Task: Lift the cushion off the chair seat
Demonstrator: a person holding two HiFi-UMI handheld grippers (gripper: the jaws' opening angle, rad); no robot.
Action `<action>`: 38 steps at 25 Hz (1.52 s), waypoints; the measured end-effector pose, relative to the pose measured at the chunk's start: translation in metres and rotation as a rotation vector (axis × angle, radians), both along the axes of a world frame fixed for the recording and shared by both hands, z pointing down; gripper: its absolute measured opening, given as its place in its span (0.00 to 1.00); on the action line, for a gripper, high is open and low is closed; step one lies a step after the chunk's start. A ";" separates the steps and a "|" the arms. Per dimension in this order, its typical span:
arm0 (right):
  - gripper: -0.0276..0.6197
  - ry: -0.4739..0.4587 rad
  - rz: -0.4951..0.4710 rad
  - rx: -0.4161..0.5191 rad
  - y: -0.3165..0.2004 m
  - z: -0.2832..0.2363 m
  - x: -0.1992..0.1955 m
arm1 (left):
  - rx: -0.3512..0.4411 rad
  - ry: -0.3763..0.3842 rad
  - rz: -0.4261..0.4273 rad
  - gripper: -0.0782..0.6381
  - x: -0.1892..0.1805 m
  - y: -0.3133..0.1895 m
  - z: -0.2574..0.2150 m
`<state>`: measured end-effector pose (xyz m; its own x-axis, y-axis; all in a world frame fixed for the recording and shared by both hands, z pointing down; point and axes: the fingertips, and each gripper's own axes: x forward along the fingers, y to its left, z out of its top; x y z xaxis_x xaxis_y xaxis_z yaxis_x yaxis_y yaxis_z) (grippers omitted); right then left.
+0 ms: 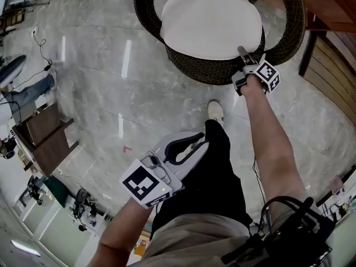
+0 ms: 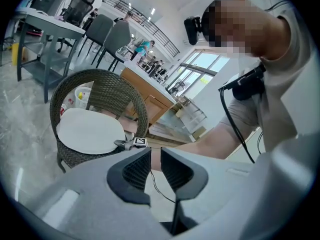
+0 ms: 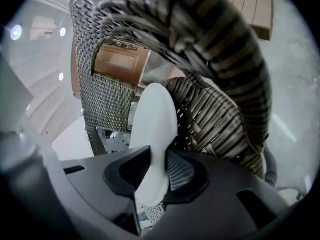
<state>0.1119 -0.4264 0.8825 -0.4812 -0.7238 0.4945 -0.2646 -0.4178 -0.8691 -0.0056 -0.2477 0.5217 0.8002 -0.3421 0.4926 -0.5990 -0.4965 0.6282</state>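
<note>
The pale marble floor (image 1: 105, 88) lies open from 7 to 10 o'clock of the wicker chair (image 1: 192, 71). Wooden slatted furniture (image 1: 331, 60) crowds the chair at 3 to 4 o'clock. The chair's woven rim wraps the seat closely. Its high back curves round from 9 through 12 to 3 o'clock, and only the low front rim at 6 o'clock faces you.

The white cushion (image 1: 211, 24) lies in the seat and fills it almost to the weave. Your right gripper (image 1: 243, 53) has the cushion's edge at about 5 o'clock, its jaws closed partway onto the padding, just above the front rim. Your left gripper (image 1: 189, 142) hangs well back by your leg at 6 o'clock, its jaws a narrow slit apart and empty.
</note>
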 end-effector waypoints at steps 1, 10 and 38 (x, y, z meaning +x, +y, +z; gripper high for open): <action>0.19 -0.009 0.000 0.004 -0.004 0.001 -0.002 | -0.002 0.001 -0.003 0.17 -0.001 0.000 0.002; 0.17 -0.017 -0.020 0.019 -0.032 0.004 -0.020 | -0.006 0.011 -0.023 0.17 -0.010 -0.001 0.010; 0.12 -0.031 -0.004 0.118 -0.025 -0.056 -0.012 | 0.041 0.025 -0.045 0.17 -0.019 0.018 -0.026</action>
